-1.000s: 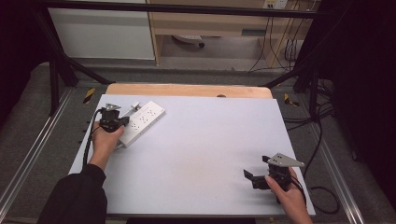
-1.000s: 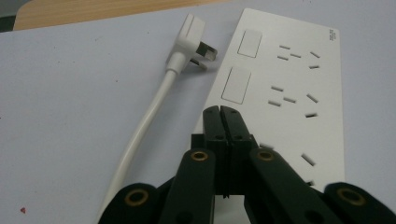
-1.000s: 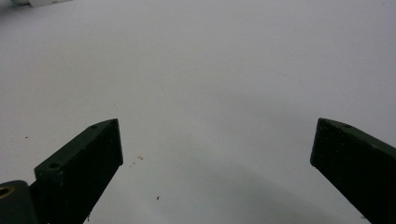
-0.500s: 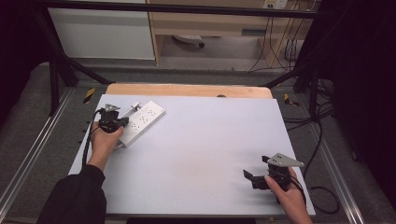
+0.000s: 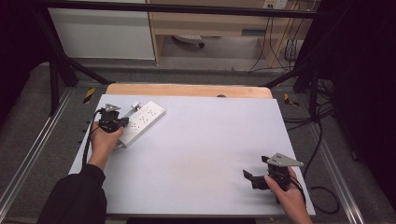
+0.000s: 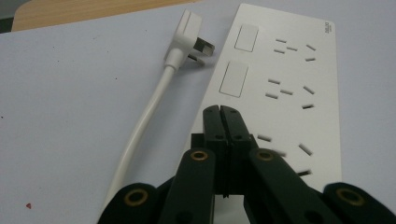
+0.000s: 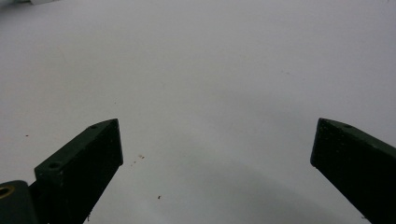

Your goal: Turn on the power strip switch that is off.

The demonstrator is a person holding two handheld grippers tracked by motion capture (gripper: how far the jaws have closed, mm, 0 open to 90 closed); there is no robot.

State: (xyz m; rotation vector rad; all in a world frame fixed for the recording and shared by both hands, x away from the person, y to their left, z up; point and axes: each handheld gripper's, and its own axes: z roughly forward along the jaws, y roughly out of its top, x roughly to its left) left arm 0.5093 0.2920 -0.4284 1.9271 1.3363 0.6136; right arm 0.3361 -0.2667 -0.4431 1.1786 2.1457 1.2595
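A flat white plastic power strip [image 6: 280,88] with rows of slot sockets lies at the far left of the pale grey table [image 5: 205,158], its white plug [image 6: 189,35] alongside; the left gripper [image 6: 220,112], jaws pressed together and empty, hovers at its near end, while the right gripper [image 7: 215,140] gapes wide

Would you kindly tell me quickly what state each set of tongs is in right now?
Left tongs: shut, holding nothing, over the power strip.
Right tongs: open, holding nothing.

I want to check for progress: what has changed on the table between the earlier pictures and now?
Nothing visibly changed. The left tool rests shut over the white power strip, holding nothing; the right tool stays open above the bare table. The plug lies beside the strip as before.
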